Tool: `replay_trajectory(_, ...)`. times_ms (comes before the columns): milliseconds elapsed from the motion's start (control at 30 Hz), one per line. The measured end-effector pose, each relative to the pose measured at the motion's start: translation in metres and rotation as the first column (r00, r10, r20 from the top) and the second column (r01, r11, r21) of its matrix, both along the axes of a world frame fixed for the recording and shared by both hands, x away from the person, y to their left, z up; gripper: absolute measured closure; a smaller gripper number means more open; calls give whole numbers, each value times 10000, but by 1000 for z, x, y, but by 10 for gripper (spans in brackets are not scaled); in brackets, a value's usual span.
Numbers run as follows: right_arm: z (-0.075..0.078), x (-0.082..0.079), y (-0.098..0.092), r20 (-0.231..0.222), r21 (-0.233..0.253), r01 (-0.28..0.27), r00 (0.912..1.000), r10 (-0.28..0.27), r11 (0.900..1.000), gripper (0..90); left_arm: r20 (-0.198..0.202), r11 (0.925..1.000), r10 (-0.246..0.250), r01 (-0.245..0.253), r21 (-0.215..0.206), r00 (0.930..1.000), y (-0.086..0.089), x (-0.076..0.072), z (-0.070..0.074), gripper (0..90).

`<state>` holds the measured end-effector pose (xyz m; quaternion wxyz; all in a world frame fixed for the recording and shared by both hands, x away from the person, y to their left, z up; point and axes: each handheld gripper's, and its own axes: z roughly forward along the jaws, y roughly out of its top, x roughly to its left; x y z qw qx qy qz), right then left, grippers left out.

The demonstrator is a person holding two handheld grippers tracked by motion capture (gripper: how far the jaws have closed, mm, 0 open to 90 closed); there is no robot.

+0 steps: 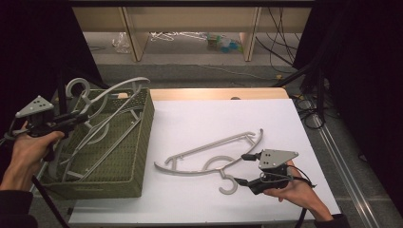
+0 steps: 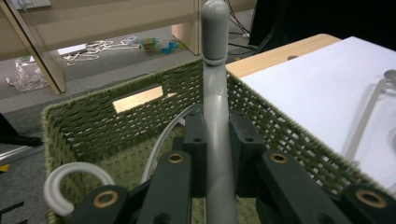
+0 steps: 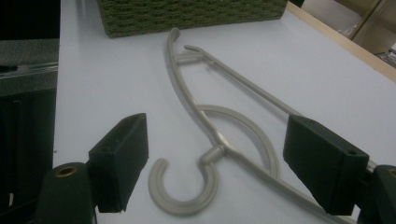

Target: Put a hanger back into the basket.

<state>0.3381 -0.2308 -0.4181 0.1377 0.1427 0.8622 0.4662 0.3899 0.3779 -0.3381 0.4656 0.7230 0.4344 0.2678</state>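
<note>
The left gripper (image 2: 217,140) clamps a smooth grey plastic hanger (image 2: 215,70) over the woven green basket (image 1: 138,142) at the table's left edge. The right gripper (image 3: 215,168), jaws wide, straddles a curved hanger (image 3: 205,121) lying near the front edge.

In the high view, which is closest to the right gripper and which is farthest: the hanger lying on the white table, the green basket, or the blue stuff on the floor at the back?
From the right gripper:
1. The hanger on the table, just left of the jaws, its hook between them.
2. The green basket, across the table at its left side.
3. The blue stuff on the floor, far back beyond the table, between the wooden legs.
</note>
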Motion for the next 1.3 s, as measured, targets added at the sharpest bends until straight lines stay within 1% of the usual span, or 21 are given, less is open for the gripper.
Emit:
replay_trajectory(100, 0, 0, 0, -52, -28, 4, 10000, -4, 10000, 232, -99, 9999, 64, -63, 81, 9999, 3, 0, -3, 788)
replay_trajectory(200, -1, 1, -1, -66, -82, -4, 10000, 3, 10000, 231, -403, 9993, 270, -260, 259, 9988, 9, 0, -12, 788)
replay_trajectory(400, -1, 1, -1, -30, -62, -2, 10000, 2, 10000, 231, -834, 9991, 370, -352, 234, 9958, 11, 1, -21, 787)
replay_trajectory(467, -1, 1, -1, -112, -222, -41, 9999, 38, 9997, 231, -946, 9991, 413, -401, 153, 9947, 10, 2, -23, 787)
replay_trajectory(533, -2, 1, 0, -26, -145, -46, 10000, 45, 9999, 231, -1254, 9992, 369, -350, 176, 9914, 7, 6, -28, 787)
replay_trajectory(600, -2, 1, 0, -52, -135, -20, 10000, 20, 9999, 231, -1330, 9993, 339, -314, 211, 9905, 5, 7, -29, 787)
replay_trajectory(633, -2, 1, 0, -43, -187, -37, 10000, 36, 9998, 231, -1557, 9994, 271, -233, 262, 9874, 2, 10, -32, 787)
replay_trajectory(667, -2, 1, 0, -43, -187, -37, 10000, 36, 9998, 231, -1557, 9994, 271, -233, 262, 9874, 2, 10, -32, 787)
replay_trajectory(700, -3, 1, 0, -38, -198, -24, 10000, 23, 9998, 231, -1745, 9997, 105, -65, 238, 9846, -1, 14, -36, 786)
replay_trajectory(800, -3, 1, 0, -30, -251, -34, 10000, 33, 9997, 231, -1915, 9997, 131, -87, 241, 9814, -3, 16, -41, 786)
replay_trajectory(833, -3, 1, 0, -30, -251, -34, 10000, 33, 9997, 231, -2008, 9995, 163, -105, 298, 9795, -5, 18, -44, 786)
replay_trajectory(900, -3, 1, 0, -44, -235, -40, 10000, 39, 9997, 231, -2426, 9989, 72, 43, 471, 9701, -4, 20, -49, 786)
replay_trajectory(933, -3, 1, 0, -46, -252, -56, 10000, 55, 9997, 231, -2583, 9991, 294, -207, 361, 9656, -5, 22, -55, 785)
replay_trajectory(1000, -3, 1, 0, -45, -251, -58, 10000, 57, 9997, 231, -2662, 9987, 357, -244, 454, 9633, -5, 22, -58, 785)
replay_trajectory(1033, -3, 1, 0, -53, -249, -56, 10000, 54, 9997, 231, -2883, 9963, 530, -311, 801, 9561, -4, 24, -64, 784)
replay_trajectory(1100, -4, 0, 0, -91, -270, -61, 9999, 58, 9996, 231, -2868, 9949, 707, -467, 899, 9554, -3, 24, -69, 782)
replay_trajectory(1133, -4, 1, 0, -70, -279, -67, 10000, 65, 9996, 231, -3255, 9923, 748, -380, 1181, 9426, 2, 24, -70, 781)
replay_trajectory(1200, -4, 1, 0, -70, -287, -58, 10000, 56, 9996, 231, -3283, 9918, 836, -465, 1191, 9409, 3, 24, -71, 776)
replay_trajectory(1233, -4, 1, 0, -75, -274, -72, 9999, 70, 9996, 231, -3332, 9898, 1077, -696, 1244, 9367, 4, 25, -73, 766)
replay_trajectory(1267, -4, 1, 0, -75, -274, -72, 9999, 70, 9996, 231, -3332, 9898, 1077, -696, 1244, 9367, 4, 25, -73, 756)
replay_trajectory(1300, -4, 0, 0, -122, -295, -61, 9999, 58, 9995, 230, -3348, 9834, 1454, -988, 1522, 9310, 4, 27, -77, 738)
